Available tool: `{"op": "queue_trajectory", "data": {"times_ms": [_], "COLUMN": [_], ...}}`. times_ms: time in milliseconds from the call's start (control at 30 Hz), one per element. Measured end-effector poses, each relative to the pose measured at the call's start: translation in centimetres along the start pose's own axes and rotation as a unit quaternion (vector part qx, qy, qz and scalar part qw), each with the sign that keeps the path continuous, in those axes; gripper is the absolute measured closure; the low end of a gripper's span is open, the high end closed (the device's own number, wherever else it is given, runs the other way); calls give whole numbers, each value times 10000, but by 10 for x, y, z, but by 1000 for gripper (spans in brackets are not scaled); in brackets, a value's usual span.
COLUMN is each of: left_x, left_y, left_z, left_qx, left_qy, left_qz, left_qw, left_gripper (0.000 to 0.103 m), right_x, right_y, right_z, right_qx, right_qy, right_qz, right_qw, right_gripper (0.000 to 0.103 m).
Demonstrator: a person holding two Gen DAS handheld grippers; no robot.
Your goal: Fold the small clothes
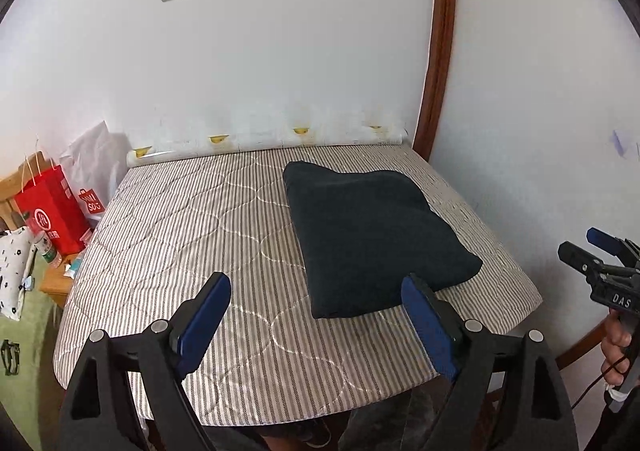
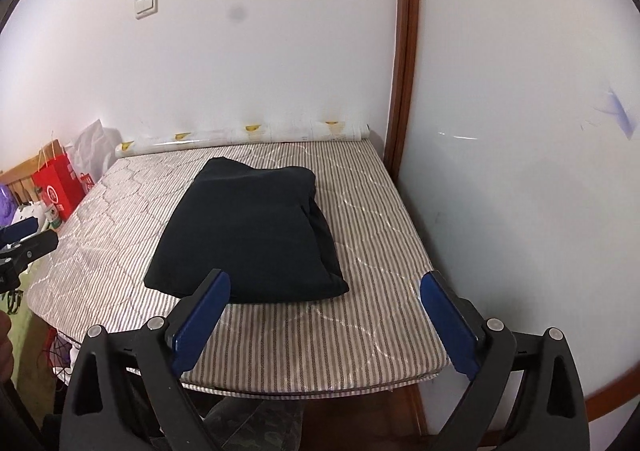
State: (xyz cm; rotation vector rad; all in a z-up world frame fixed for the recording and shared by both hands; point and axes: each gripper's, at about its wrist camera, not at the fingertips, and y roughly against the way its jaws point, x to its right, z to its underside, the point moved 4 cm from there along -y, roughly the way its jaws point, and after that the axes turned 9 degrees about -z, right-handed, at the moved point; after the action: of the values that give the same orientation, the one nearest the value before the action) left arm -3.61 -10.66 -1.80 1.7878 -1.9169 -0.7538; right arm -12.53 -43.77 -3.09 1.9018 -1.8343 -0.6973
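Observation:
A dark navy garment (image 1: 372, 235) lies folded into a thick rectangle on the striped quilted pad (image 1: 192, 235), toward its right side. In the right wrist view the same garment (image 2: 248, 235) sits centred on the pad (image 2: 360, 315). My left gripper (image 1: 316, 283) is open above the pad's near edge, short of the garment, with nothing between its blue pads. My right gripper (image 2: 324, 287) is open too, held back from the garment's near end, and it holds nothing. The right gripper (image 1: 592, 251) also shows at the far right of the left wrist view, held by a hand (image 1: 616, 343).
A white wall and a brown wooden frame (image 1: 438, 51) close off the back and right. A roll of white film (image 1: 260, 143) lies along the pad's far edge. A red paper bag (image 1: 52, 207), white bags and small items crowd a wooden stand at the left.

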Motion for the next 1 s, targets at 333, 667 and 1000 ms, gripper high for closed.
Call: {"op": "queue_trajectory", "data": {"times_ms": [333, 667, 1000], "left_x": [-2, -9, -13], "left_y": [6, 8, 5], "left_z": [-2, -2, 0], "left_qx": [61, 35, -29], "left_qy": [26, 95, 151], "left_qz": [-30, -28, -44], "left_qw": [10000, 9999, 9999], "left_gripper": [16, 16, 16], "right_x": [-7, -2, 0], "right_y": [4, 5, 5], "right_z": [2, 2, 2], "right_qx": [-1, -1, -21], "right_qy": [38, -45, -25], "right_qz": [-39, -83, -106], "right_qw": [10000, 10000, 9999], "right_gripper": [8, 8, 8]}}
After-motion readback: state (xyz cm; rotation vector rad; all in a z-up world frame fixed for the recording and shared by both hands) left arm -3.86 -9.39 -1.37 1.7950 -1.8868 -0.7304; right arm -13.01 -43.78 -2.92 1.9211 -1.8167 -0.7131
